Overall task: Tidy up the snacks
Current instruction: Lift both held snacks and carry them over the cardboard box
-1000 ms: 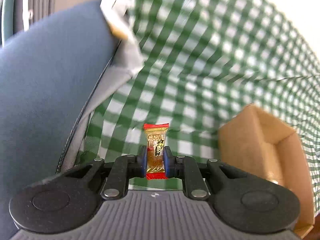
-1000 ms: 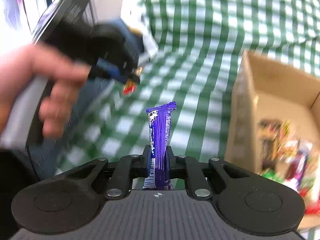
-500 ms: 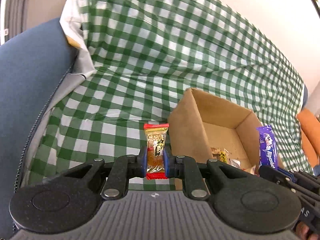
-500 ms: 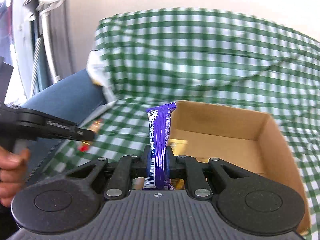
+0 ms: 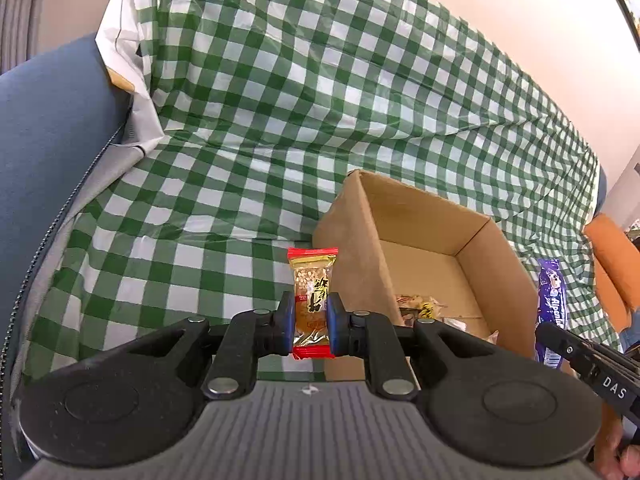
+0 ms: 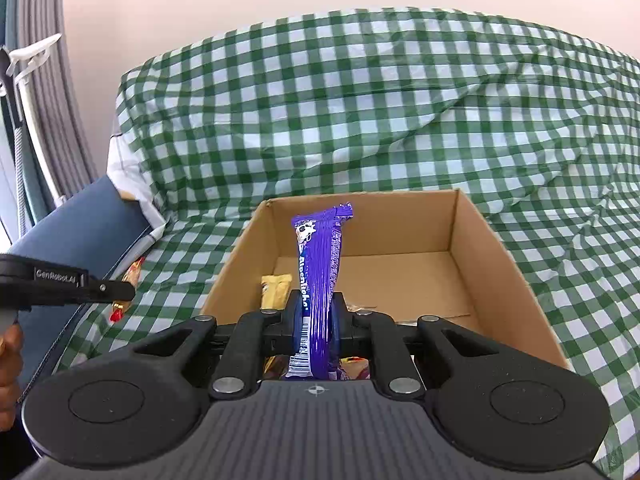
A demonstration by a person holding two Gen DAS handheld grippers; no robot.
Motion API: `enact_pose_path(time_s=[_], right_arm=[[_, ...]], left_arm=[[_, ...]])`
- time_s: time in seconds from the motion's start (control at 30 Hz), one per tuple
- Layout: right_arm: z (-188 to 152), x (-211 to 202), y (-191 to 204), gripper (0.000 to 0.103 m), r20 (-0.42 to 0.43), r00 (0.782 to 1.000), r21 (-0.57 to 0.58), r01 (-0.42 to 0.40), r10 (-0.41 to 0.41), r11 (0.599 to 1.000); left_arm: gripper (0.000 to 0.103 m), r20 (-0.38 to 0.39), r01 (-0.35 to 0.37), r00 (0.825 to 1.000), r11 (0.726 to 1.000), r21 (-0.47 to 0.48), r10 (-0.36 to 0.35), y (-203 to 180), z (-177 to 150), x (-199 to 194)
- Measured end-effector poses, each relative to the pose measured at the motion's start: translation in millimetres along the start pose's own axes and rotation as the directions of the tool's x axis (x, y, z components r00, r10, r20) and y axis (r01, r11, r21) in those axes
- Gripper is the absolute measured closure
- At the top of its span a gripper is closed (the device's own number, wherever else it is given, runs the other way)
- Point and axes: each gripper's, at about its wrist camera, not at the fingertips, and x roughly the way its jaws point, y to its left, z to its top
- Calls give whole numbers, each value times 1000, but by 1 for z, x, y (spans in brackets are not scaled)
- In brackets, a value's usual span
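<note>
Your left gripper is clamped on a small gold snack packet with red crimped ends, held upright at lower centre of the left wrist view. The packet sits over the green-and-white checked cloth, just left of the open cardboard box, outside its left wall.

Your right gripper is clenched on a purple Alpenliebe candy stick, standing upright at centre of the right wrist view, in line with the box opening. In the left wrist view the same stick shows at right edge, just past the box's right wall.

Box contents: a yellow wrapped snack near the left wall, plus a few mixed wrappers on the floor near the front; most of that is hidden behind the grippers.

Blue upholstered cushion fills the left side of the left wrist view. Part of your hand shows at lower left edge of the right wrist view, on the left gripper's handle.
</note>
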Motion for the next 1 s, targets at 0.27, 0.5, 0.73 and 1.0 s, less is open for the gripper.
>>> enact_pose_path(time_s=[0.27, 0.5, 0.73, 1.0], right_arm=[[1, -9, -18, 88, 53, 997, 37, 46, -48, 998], [1, -16, -35, 88, 97, 989, 80, 104, -112, 991], [0, -23, -42, 88, 136, 977, 68, 153, -161, 986], [0, -23, -38, 88, 161, 971, 22, 175, -176, 984]], left_arm=[[86, 133, 126, 982, 990, 59, -133, -27, -2, -13], [86, 205, 214, 947, 963, 165, -246, -67, -14, -19], [86, 198, 240, 938, 944, 225, -286, -96, -27, -13], [86, 183, 258, 930, 921, 291, -318, -113, -37, -6]])
